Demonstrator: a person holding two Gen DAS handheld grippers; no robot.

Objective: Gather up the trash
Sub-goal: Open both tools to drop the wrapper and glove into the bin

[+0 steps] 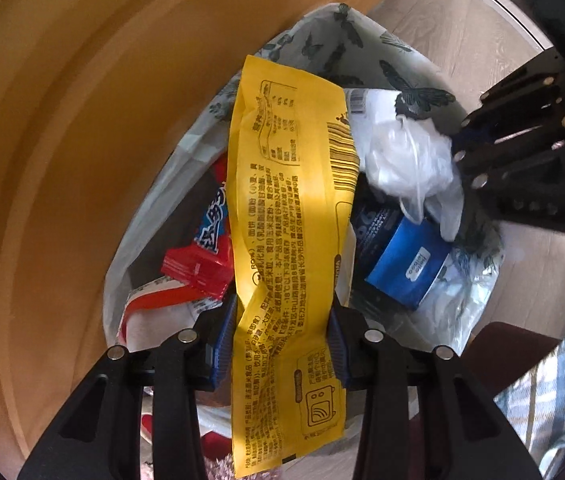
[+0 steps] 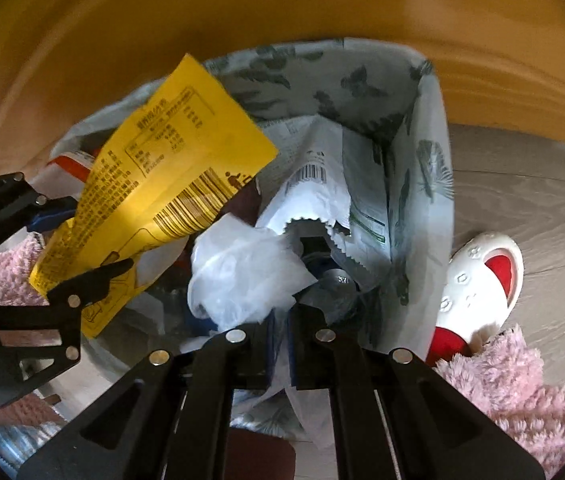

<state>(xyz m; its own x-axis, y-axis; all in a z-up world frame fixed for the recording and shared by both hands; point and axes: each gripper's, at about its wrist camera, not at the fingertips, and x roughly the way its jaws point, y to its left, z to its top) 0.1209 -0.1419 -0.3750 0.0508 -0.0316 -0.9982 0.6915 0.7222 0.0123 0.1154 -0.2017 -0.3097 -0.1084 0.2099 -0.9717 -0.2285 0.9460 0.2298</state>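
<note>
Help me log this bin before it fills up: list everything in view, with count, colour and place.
Yellow wrapper: one, yellow with dark print, clamped in the left gripper over the bin.
Clear plastic bag: one, translucent white, crumpled, pinched in the right gripper over the bin.
Bin liner: one, pale with dark butterfly print, lining the bin.
Red packet: one, red and blue, inside the bin.
Blue box: one, blue with a white label, inside the bin.
White torn wrapper: one, white with a barcode, inside the bin.
Slipper: one, white and red, on the floor beside the bin.
Left gripper: one, black with blue pads.
Right gripper: one, black.
</note>
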